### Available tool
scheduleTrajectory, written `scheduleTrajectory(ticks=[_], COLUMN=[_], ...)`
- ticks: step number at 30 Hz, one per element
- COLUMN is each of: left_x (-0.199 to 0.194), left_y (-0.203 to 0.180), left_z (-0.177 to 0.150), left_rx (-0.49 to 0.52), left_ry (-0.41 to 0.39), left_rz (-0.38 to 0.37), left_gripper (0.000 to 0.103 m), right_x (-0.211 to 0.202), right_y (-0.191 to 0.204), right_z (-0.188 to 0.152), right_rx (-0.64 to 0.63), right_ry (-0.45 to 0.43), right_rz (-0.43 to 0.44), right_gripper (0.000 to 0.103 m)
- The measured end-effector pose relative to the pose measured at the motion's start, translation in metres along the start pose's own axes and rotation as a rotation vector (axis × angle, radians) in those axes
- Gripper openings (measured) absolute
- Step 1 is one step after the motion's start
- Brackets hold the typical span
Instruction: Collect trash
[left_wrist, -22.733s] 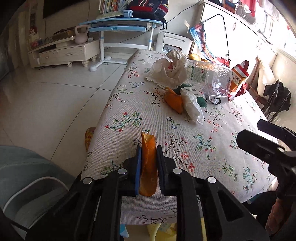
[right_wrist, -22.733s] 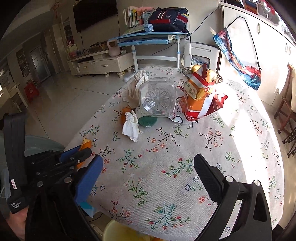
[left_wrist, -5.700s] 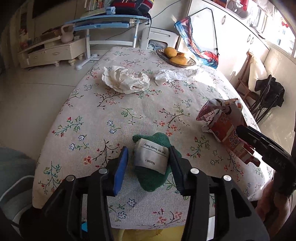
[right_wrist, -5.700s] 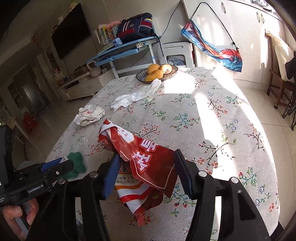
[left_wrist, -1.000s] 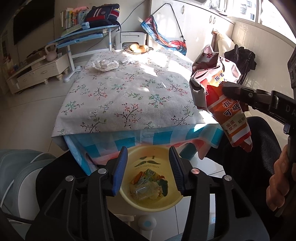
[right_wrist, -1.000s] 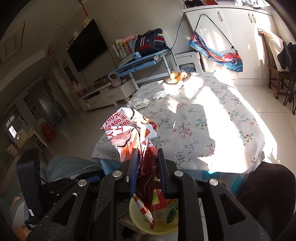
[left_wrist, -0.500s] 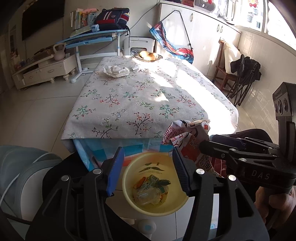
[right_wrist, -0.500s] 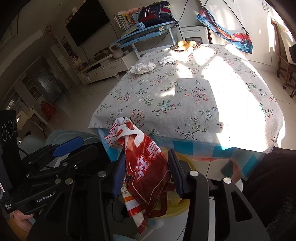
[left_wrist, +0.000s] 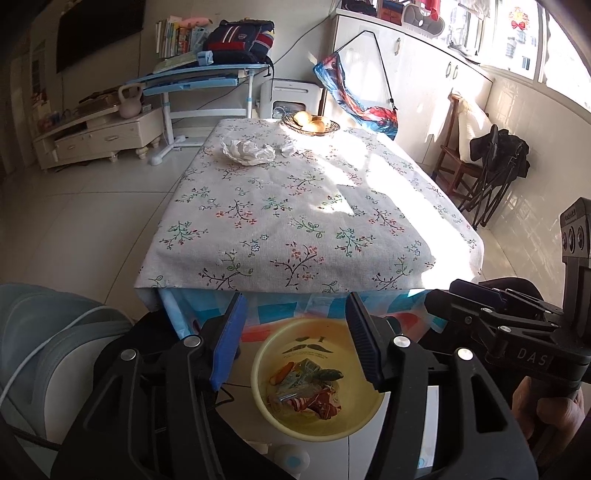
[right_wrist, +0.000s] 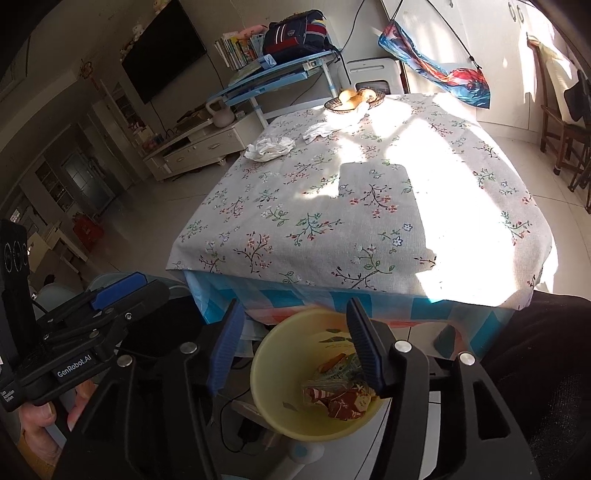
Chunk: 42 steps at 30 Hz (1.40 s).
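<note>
Both claws, left (left_wrist: 293, 341) and right (right_wrist: 291, 341), just spread, empty; basin (left_wrist: 369, 410) trash indistinct.

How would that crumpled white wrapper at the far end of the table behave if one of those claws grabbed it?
The crumpled white wrapper looks thin and creased, so it would probably squash flat between the pads rather than resist. It likely weighs very little and might slide on the tablecloth if nudged. Being a loose heap, parts could droop or unfold when lifted.
</note>
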<state>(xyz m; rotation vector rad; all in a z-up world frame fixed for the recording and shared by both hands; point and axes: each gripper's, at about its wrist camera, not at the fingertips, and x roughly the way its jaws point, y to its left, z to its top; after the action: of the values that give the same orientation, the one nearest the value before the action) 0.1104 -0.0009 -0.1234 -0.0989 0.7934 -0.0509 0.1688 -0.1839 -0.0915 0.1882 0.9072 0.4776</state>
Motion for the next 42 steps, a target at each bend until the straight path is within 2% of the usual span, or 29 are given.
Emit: scheduleTrajectory(ticks=[11,19,24,37,42], left_x=[0.017,0.041,0.062,0.136,0.165], left_y=[0.026,0.043,0.051,0.068,0.074], left_z=[0.040,0.068,0.088,0.136,0.153], left_rx=[-0.098,-0.148,-0.183,-0.256,-0.263], left_ry=[-0.026,-0.034,-0.034,-0.011,-0.002], left_rz=[0.029,0.047,0.052,0.065,0.065], left_gripper=[0.059,0.063,0.063,0.066,0.066], right_x=[0.006,0.031,0.055,0.140,0.177], right_y=[0.007,0.001,-0.004,-0.013,-0.020], right_z=[0.027,0.073,0.105,0.187,0.218], right_rx=[-0.069,-0.060,-0.047,-0.072,-0.028], right_ry=[-0.040,-0.048,-0.053,-0.018,0.003], right_rz=[-0.028,-0.007,0.006,-0.035,-0.059], right_gripper=[0.062,0.064,0.064,0.064,0.067])
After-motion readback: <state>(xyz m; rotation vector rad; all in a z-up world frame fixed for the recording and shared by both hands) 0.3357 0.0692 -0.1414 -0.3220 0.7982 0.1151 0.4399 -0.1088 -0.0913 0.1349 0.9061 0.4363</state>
